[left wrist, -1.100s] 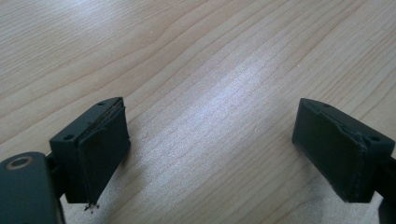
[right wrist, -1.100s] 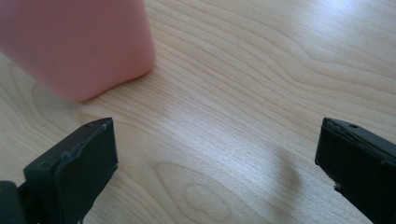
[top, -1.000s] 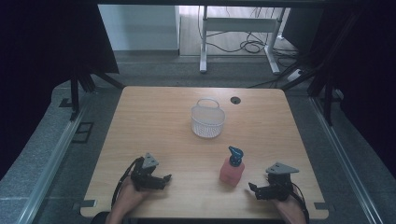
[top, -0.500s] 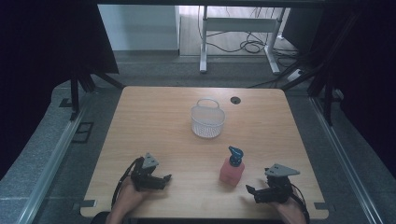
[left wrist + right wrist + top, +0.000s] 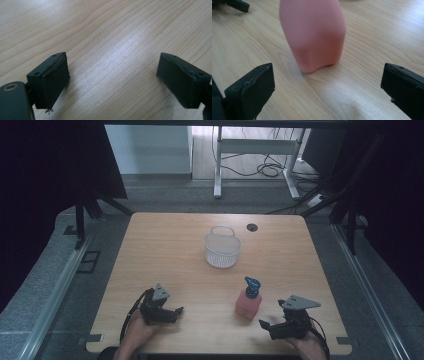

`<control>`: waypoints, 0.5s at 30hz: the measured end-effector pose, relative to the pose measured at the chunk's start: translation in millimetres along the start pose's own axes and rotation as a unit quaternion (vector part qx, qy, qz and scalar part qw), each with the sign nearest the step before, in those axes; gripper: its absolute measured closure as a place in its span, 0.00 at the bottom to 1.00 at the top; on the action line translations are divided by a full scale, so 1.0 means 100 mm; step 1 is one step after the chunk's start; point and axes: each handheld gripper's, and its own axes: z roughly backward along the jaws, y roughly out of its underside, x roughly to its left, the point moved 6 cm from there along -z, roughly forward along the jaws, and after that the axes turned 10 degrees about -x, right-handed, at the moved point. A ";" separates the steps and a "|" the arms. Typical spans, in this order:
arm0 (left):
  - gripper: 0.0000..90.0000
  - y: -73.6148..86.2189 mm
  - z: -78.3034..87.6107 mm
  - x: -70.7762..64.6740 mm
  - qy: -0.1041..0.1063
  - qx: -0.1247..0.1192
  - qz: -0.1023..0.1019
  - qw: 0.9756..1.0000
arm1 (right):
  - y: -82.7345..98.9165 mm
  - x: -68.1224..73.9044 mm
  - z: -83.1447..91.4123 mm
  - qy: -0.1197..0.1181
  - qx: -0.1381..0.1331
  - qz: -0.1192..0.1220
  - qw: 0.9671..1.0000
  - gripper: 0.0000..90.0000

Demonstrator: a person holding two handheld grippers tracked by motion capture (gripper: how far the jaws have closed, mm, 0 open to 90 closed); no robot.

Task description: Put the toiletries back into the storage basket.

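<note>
A pink soap bottle (image 5: 248,303) with a blue pump top (image 5: 252,284) stands upright on the wooden table (image 5: 165,250), near the front right. My right gripper (image 5: 265,327) lies just right of and nearer than the bottle, jaws pointing left toward it. In the right gripper view the bottle's pink body (image 5: 314,35) stands a short way ahead of my right gripper (image 5: 327,82), which is open and empty. My left gripper (image 5: 176,314) rests at the front left, jaws pointing right. In the left gripper view it (image 5: 113,72) is open over bare wood.
A white mesh basket (image 5: 222,251) with a raised handle stands mid-table, beyond the bottle. A round cable hole (image 5: 251,227) sits near the far edge. The left gripper's jaw (image 5: 234,3) shows far off in the right gripper view.
My right gripper has edged slightly toward the near edge and a little left toward the bottle. The left gripper, bottle and basket have stayed in place.
</note>
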 end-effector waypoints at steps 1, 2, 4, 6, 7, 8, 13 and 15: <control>0.11 0.00 0.00 0.00 0.000 0.000 0.000 1.000 | -0.03 0.03 0.00 -0.001 0.000 0.002 1.000 0.00; 0.11 0.00 0.00 0.00 0.000 0.000 0.000 1.000 | -0.03 0.03 0.00 -0.001 0.000 0.002 1.000 0.00; 0.11 0.00 0.00 0.00 0.000 0.000 0.000 1.000 | -0.08 0.06 0.00 -0.002 -0.002 0.004 1.000 0.00; 0.11 0.00 0.00 0.00 0.000 0.000 0.000 1.000 | -0.12 0.08 0.00 -0.005 -0.006 0.004 1.000 0.00; 0.11 0.00 0.00 0.00 0.000 0.000 0.000 1.000 | -0.12 0.08 0.00 -0.005 -0.006 0.004 1.000 0.00; 0.11 0.00 0.00 0.00 0.000 0.000 0.000 1.000 | -0.16 0.09 0.00 -0.007 -0.009 0.001 1.000 0.01; 0.11 0.00 0.00 0.00 -0.001 -0.001 0.001 1.000 | -0.27 0.10 -0.01 -0.016 -0.022 -0.005 1.000 0.04; 0.11 0.00 0.00 0.00 -0.001 -0.001 0.000 1.000 | -0.30 0.11 -0.02 -0.019 -0.025 -0.005 1.000 0.04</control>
